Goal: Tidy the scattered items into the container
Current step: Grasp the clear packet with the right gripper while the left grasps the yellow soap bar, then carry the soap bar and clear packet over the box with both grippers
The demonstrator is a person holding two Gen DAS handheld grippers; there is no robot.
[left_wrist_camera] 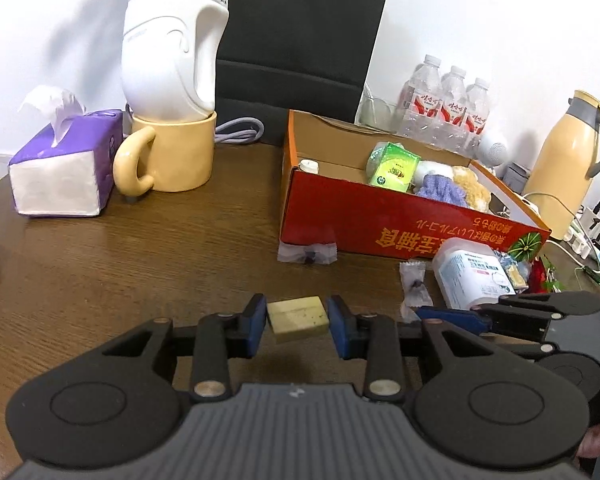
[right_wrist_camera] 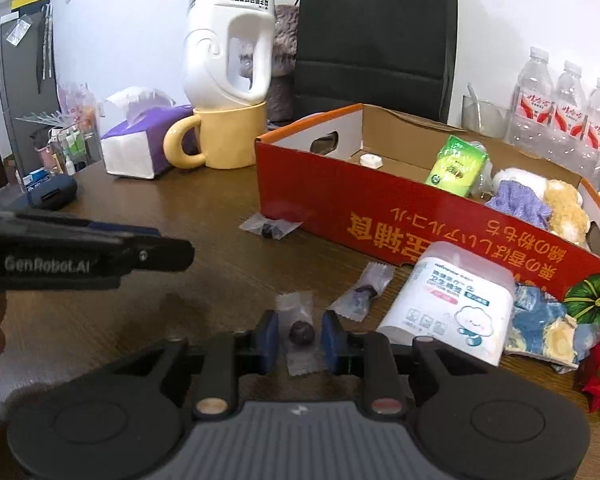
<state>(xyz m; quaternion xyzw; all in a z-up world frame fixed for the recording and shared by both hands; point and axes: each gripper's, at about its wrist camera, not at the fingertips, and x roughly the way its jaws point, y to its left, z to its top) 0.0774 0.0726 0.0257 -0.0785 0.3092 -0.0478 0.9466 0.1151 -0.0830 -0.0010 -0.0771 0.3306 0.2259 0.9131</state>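
Pick step. Left gripper (left_wrist_camera: 297,322) fingers clamped on yellow block (left_wrist_camera: 298,319), lifted off table (left_wrist_camera: 140,264). Right gripper (right_wrist_camera: 300,334) fingers slightly apart around wrapped candy (right_wrist_camera: 301,332), pads not pressing. Next: carry block ahead-right into red box (left_wrist_camera: 380,220)

A pale yellow block (left_wrist_camera: 297,319) sits clamped between blue pads, held above the brown table. A clear-wrapped dark candy (right_wrist_camera: 301,332) lies between the other pair of pads. 2 more wrapped candies (right_wrist_camera: 271,227) (right_wrist_camera: 362,293) lie on the table just in front of the red cardboard box (right_wrist_camera: 380,232), which holds a green packet (right_wrist_camera: 456,165) and plush toys (right_wrist_camera: 540,200).
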